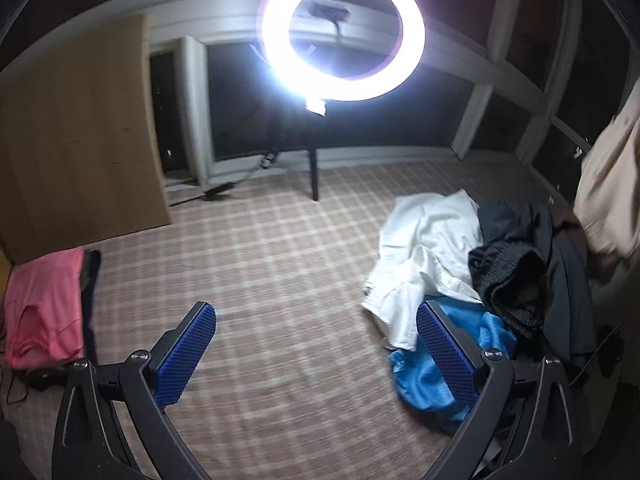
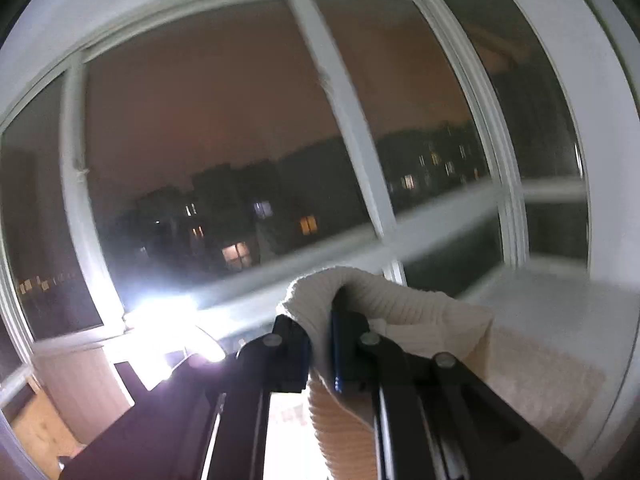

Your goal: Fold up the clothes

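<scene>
Right gripper (image 2: 320, 344) clamping cream knit garment (image 2: 400, 300), lifting level.
Left gripper (image 1: 316, 344) gaping empty; garment hanging far right.

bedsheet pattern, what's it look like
The bedsheet is a pinkish-beige and white plaid check, clearest in the left wrist view.
</scene>
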`<state>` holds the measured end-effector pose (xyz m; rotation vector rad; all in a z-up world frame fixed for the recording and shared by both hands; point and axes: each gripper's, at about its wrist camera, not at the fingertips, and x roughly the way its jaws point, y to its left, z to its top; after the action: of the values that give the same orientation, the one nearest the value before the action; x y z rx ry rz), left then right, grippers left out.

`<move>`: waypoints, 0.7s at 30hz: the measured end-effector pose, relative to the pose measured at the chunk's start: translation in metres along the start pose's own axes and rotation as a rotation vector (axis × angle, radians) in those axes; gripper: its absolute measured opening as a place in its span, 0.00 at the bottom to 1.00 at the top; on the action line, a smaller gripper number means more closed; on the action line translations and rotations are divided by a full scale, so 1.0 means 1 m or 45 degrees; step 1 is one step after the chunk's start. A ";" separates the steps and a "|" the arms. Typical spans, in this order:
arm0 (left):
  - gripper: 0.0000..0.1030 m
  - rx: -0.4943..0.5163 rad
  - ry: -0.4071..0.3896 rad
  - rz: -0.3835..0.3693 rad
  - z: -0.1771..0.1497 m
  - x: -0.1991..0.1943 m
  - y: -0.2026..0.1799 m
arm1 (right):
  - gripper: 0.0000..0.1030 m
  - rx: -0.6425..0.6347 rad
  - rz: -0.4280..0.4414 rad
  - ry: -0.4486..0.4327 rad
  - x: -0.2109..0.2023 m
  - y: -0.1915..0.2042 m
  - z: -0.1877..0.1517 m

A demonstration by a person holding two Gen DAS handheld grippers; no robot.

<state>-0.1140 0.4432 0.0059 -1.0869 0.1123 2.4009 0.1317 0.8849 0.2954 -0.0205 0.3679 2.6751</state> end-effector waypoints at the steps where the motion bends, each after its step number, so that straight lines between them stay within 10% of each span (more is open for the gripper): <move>1: 0.98 -0.004 -0.013 0.005 -0.001 -0.007 0.008 | 0.08 -0.019 0.034 -0.032 -0.009 0.018 0.014; 13: 0.98 -0.030 -0.172 -0.003 -0.030 -0.108 0.106 | 0.08 -0.194 0.306 -0.125 -0.141 0.231 0.073; 21: 0.98 0.023 -0.186 0.132 -0.073 -0.173 0.188 | 0.08 -0.172 0.448 0.287 -0.127 0.342 -0.041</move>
<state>-0.0568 0.1896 0.0580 -0.9146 0.1434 2.5578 0.0999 0.5238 0.3516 -0.3295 0.2800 3.0521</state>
